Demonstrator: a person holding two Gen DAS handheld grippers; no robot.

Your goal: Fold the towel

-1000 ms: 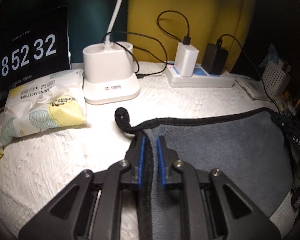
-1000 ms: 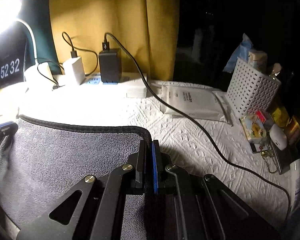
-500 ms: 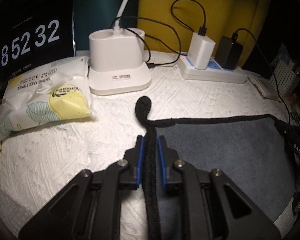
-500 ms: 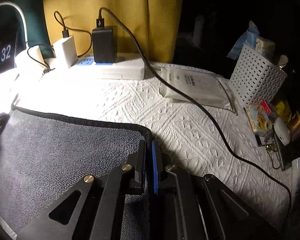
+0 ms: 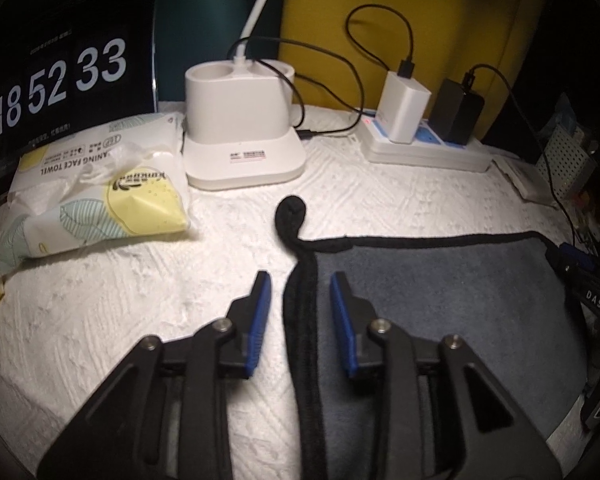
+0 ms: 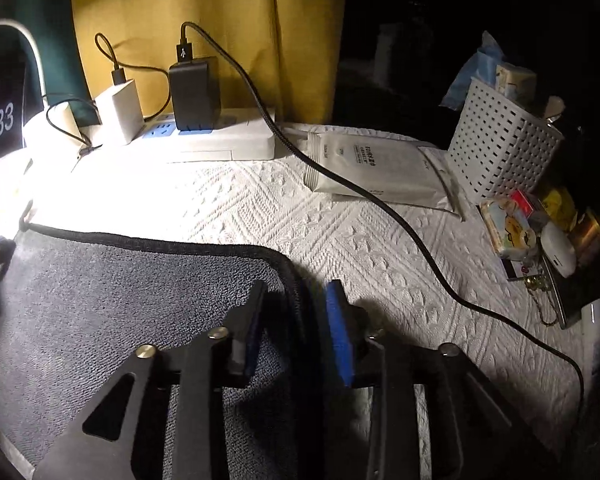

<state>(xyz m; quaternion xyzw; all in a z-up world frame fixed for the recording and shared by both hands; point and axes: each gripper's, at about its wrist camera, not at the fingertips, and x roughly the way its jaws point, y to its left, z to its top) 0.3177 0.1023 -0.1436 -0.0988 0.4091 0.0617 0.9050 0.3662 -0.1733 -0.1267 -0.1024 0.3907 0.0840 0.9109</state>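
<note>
Grey towel [image 5: 440, 300] with black piping lies flat on the white textured cloth [image 5: 120, 300], long axis running left-right between the two claws, far edge facing the power strip [image 5: 428, 152]. Black hanging loop [image 5: 290, 212] at its far-left corner points away toward the white lamp base [image 5: 240, 132]. Left gripper [image 5: 300, 300] spread wide, straddling the left hem. Right gripper [image 6: 294, 308] spread wide over the right hem, gripping nothing.

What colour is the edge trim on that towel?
Black, around the grey towel; clearest in the left wrist view.
</note>
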